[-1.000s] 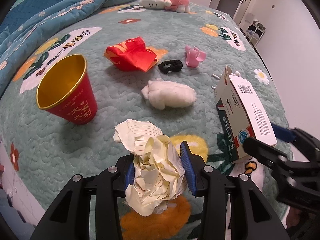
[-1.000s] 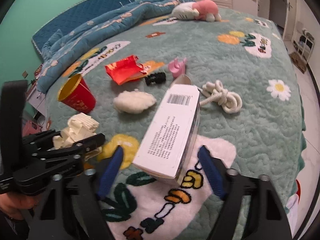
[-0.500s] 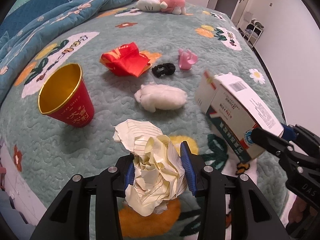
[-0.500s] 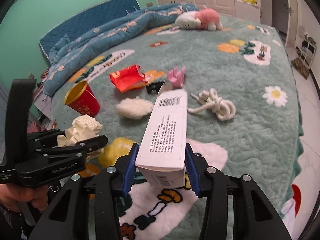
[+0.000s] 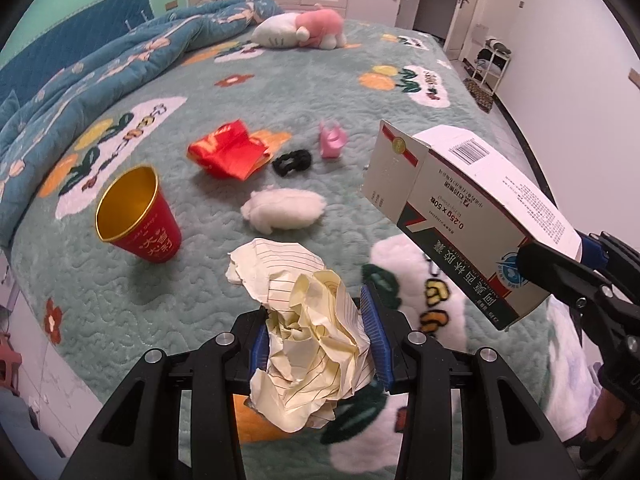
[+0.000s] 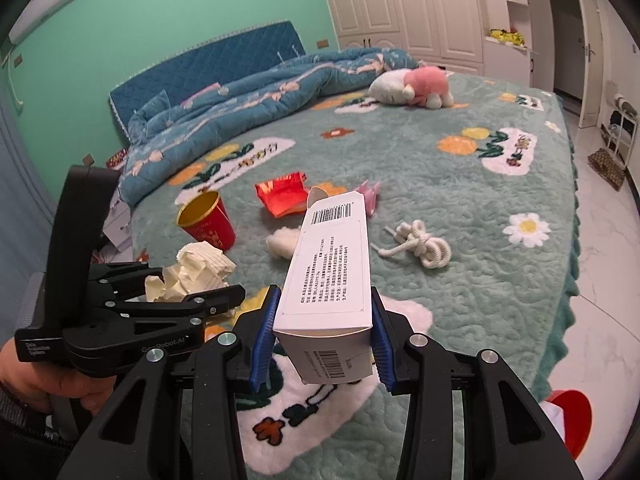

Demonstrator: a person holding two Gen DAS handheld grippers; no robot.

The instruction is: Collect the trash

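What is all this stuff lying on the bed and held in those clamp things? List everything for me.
crumpled paper: one, pale yellow, lined, clamped in the left gripper
medicine box: one, white with barcode, clamped in the right gripper, raised off the bed
paper cup: one, red with gold inside, standing tilted on the bedspread
red wrapper: one, red, crumpled, beyond the cup
cotton wad: one, white, mid-bed
hair tie: one, black, right of the wrapper
pink scrap: one, pink, beside the hair tie
rope: one, white, knotted, right side
plush toy: one, pink and white, far end
quilt: one, blue floral, bunched by the headboard
left gripper: one, black with blue pads
right gripper: one, same make
hand: one, gripping the left handle
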